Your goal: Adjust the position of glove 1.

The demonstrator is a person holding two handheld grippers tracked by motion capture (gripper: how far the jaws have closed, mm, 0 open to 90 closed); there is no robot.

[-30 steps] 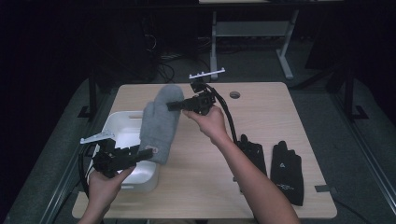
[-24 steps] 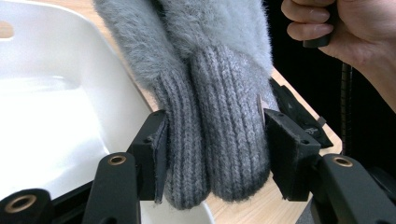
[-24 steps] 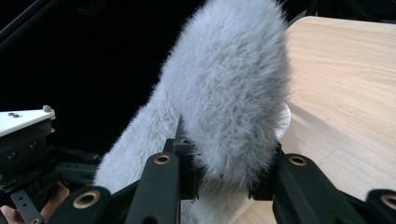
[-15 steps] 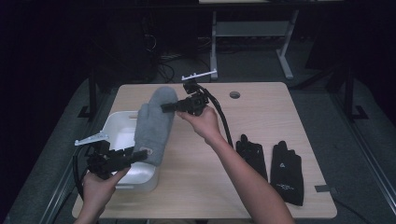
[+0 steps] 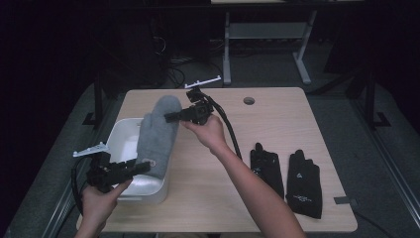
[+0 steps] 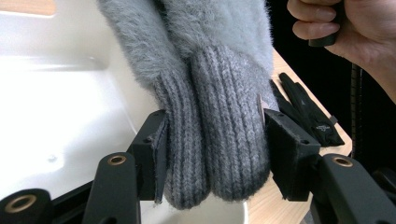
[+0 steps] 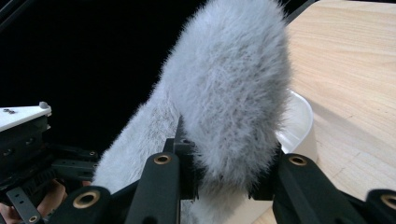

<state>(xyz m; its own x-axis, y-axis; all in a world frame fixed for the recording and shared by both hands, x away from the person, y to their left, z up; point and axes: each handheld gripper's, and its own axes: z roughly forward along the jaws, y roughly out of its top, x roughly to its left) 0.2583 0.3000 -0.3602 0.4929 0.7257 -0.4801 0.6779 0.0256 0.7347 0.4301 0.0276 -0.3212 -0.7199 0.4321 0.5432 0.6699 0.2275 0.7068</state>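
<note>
High view shows both grippers, left gripper (image 5: 141,167) and right gripper (image 5: 171,117), clamped on the grey mitten (image 5: 157,134), stretching it above the white tub (image 5: 115,144), probably for lowering inside.

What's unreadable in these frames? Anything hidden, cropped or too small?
- White bin interior, high view: the grey mittens hang across it; contents hidden.
- Left gripper, high view: too small to judge the grip; the left gripper view shows it clamped on the knit cuffs.
- Right gripper, right gripper view: fur buries the pads.
- Black gloves logos, high view: too small to read.
</note>
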